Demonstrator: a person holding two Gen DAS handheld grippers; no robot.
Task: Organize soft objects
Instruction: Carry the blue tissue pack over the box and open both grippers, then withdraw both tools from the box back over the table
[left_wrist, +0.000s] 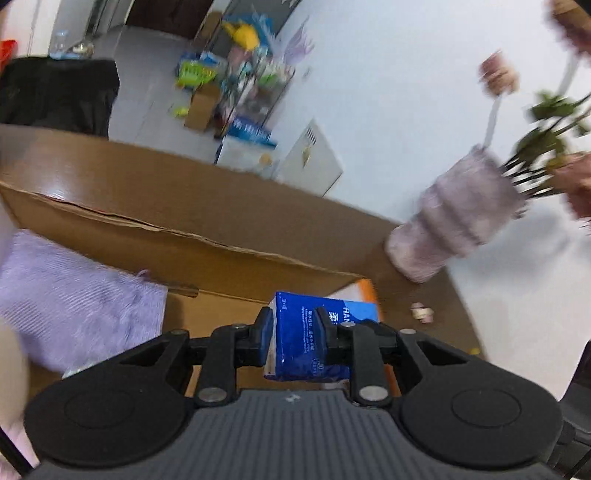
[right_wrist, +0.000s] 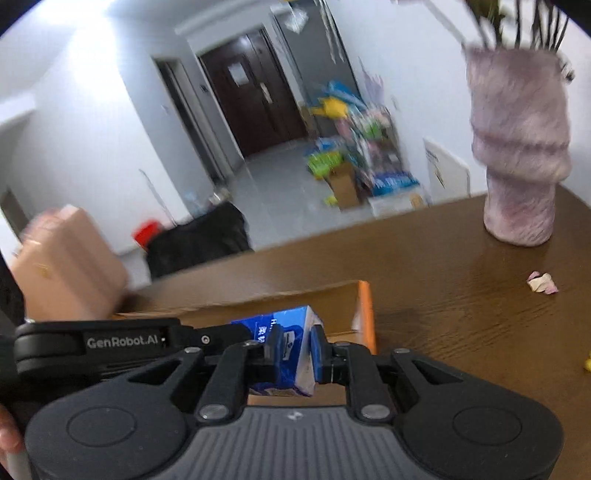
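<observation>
Both grippers, left gripper (left_wrist: 295, 332) and right gripper (right_wrist: 297, 350), pinch one blue tissue pack (left_wrist: 306, 339) between their jaws, one at each end. Pack count: one; blue soft wrapper with white print, slightly crumpled, held above an open cardboard box (left_wrist: 184, 236). One lilac towel (left_wrist: 74, 295) lies in the box. One furry pink vase (right_wrist: 517, 147) with stems stands on the brown table (right_wrist: 443, 277). One small crumpled scrap (right_wrist: 541, 282) lies near the vase.
</observation>
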